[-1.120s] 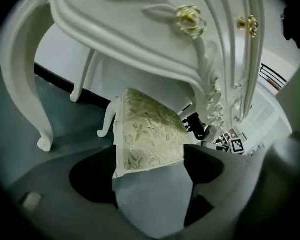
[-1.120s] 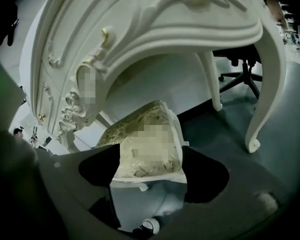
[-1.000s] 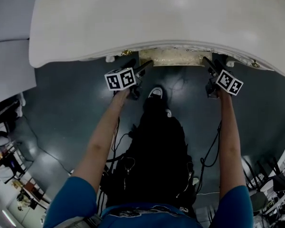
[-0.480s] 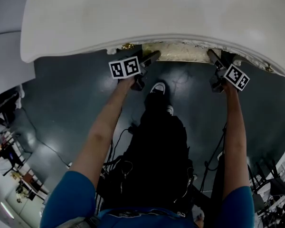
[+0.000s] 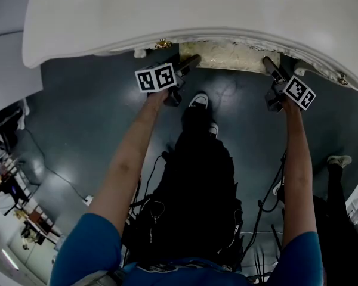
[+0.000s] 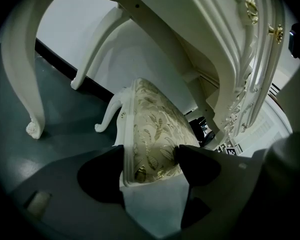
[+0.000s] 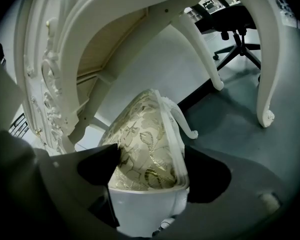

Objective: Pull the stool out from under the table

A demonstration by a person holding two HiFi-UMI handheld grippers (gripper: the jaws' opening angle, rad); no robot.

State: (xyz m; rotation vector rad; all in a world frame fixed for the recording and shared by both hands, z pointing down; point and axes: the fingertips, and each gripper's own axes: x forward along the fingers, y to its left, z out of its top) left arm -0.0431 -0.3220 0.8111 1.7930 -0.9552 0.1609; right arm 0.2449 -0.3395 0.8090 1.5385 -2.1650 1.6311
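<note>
A white stool with a gold-patterned cushion point(image 5: 230, 55) stands under the white table point(image 5: 197, 11), only its near edge showing. My left gripper point(image 5: 191, 62) reaches to the seat's left corner, my right gripper point(image 5: 268, 64) to its right corner. In the left gripper view the seat edge point(image 6: 147, 149) lies between the jaws of the left gripper point(image 6: 150, 160). They are closing, and both pads touch it. In the right gripper view the right gripper point(image 7: 150, 165) has one pad on the cushion point(image 7: 142, 149) and the other on the seat's white rim.
Curved white table legs point(image 6: 20, 74) point(image 7: 262, 59) stand on the dark floor on both sides of the stool. A black office chair point(image 7: 235, 24) is beyond the table. My shoe point(image 5: 197, 100) and cables lie below the grippers. Another person's shoe point(image 5: 338, 159) is at the right.
Both grippers have moved forward under the table edge to the stool's seat corners. A second person's shoe has come into view at the right.
</note>
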